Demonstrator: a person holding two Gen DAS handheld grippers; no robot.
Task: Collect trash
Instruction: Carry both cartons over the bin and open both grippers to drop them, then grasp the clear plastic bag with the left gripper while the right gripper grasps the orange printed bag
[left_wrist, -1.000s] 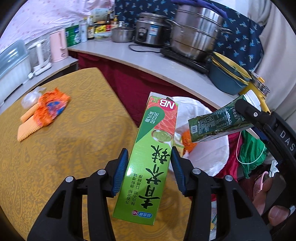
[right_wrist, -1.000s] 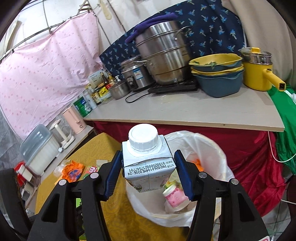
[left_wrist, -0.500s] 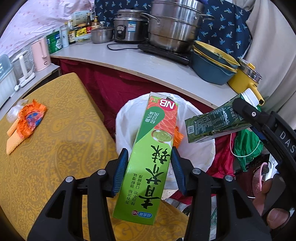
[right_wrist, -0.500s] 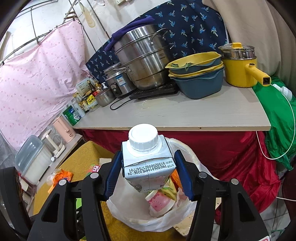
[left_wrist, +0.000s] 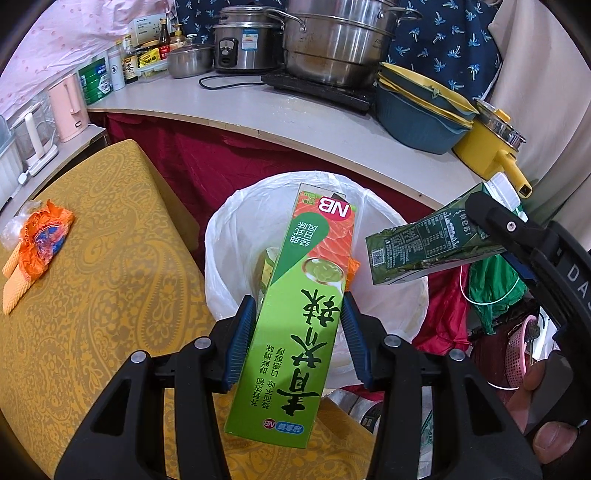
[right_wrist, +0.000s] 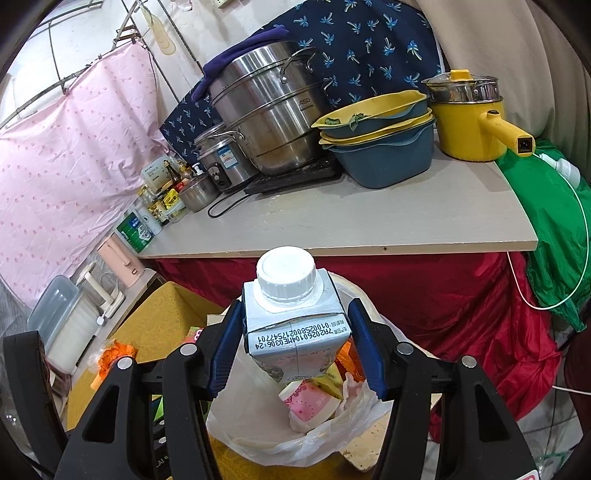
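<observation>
- The left gripper clamps a green wasabi box between its 2 blue pads, jaws about half open.
- The right gripper pinches a white-capped drink carton (cap facing away).
- The white-lined trash bin sits just beyond and below both tongs.

Two grippers, two cartons: one green box, one milk carton; one lined bin; one orange wrapper; one yellow pot
</observation>
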